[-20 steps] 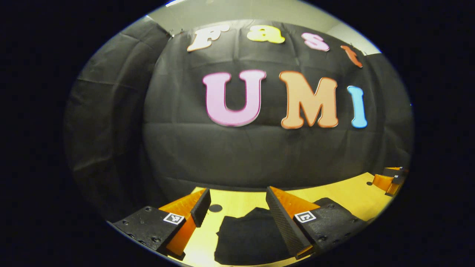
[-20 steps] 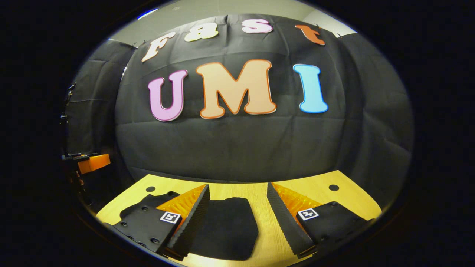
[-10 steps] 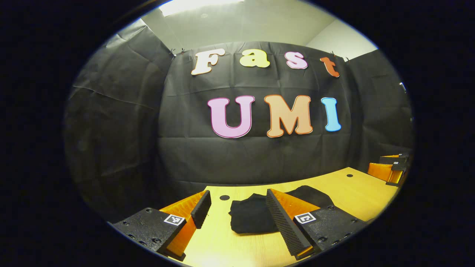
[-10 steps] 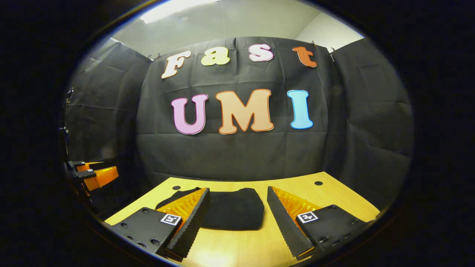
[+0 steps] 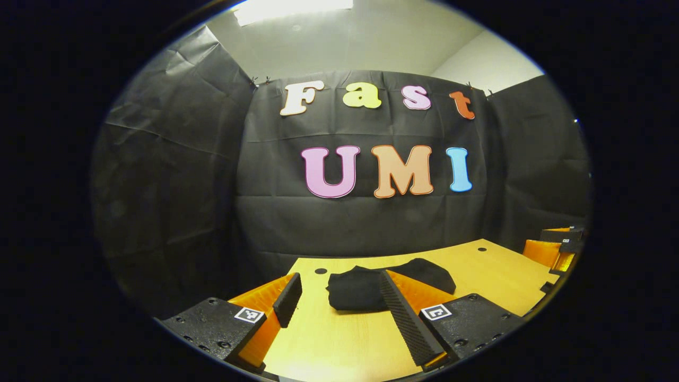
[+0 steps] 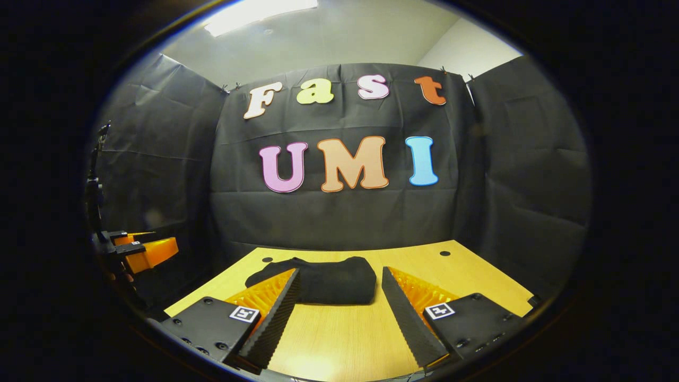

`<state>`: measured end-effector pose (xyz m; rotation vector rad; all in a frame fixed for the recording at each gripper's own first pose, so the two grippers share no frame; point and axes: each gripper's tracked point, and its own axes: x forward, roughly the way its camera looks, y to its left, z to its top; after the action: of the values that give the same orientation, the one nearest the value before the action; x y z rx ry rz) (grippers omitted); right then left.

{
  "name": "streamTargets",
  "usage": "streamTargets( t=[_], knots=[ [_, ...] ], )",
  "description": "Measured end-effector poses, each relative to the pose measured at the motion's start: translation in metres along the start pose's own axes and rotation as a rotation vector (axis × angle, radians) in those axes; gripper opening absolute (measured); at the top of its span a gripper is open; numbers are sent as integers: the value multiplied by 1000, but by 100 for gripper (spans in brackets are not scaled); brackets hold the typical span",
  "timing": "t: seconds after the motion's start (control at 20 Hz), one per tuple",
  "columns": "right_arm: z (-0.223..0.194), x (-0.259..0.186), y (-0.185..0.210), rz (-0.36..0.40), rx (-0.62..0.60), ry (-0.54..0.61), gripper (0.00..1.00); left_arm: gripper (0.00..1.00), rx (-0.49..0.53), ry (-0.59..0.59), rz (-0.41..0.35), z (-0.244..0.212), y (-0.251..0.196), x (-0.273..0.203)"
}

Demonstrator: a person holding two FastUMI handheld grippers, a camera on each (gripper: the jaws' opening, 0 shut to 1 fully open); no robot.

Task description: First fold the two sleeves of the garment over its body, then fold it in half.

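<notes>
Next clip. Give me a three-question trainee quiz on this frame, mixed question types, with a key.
1. True or false: the black garment lies folded in a compact bundle on the wooden table.
2. Multiple choice: the right gripper is A) shut on the garment, B) open and holding nothing, C) shut on the table edge.
3. Short answer: in the left gripper view, where does the garment lie relative to the left gripper?

Key
1. True.
2. B.
3. Beyond the fingertips on the table, partly behind one finger, not gripped; the jaws stand apart.
</notes>
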<state>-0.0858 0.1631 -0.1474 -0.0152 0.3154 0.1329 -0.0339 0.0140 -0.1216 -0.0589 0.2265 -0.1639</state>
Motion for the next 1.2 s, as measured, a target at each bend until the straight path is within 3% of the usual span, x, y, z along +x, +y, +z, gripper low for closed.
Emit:
streamTargets(
  t=[0.25,0.3,0.4,0.45,0.5,0.6,0.65,0.75,0.9,1.05,1.1,1.2],
  knots=[
    [20,-7,-12,-4,-7,-54,93,91,15,-35,32,19,-3,-3],
    [22,-9,-10,3,-5,-67,97,95,28,-28,42,20,-1,-2],
    [24,-10,-13,8,6,-78,97,92,37,-48,52,31,-2,-1],
    [22,-9,-15,10,11,-72,94,95,34,-50,49,32,-5,0],
    [20,-9,-16,13,14,-62,97,91,33,-38,53,30,-7,0],
    [19,-7,-21,5,18,-58,97,96,33,-38,53,31,-8,1],
    [21,-6,-21,6,22,-61,93,96,30,-35,52,29,-9,1],
    [25,-5,-17,11,27,-71,97,92,25,-34,43,30,-13,2],
    [27,-5,-14,17,20,-79,100,96,49,-38,40,33,-13,5],
    [25,-4,-9,25,15,-73,97,92,47,-33,41,33,-10,5],
    [25,-5,-8,27,14,-71,94,96,33,-29,38,34,-10,5],
    [25,-6,-7,25,12,-72,97,92,17,-34,39,38,-7,4]
  ],
)
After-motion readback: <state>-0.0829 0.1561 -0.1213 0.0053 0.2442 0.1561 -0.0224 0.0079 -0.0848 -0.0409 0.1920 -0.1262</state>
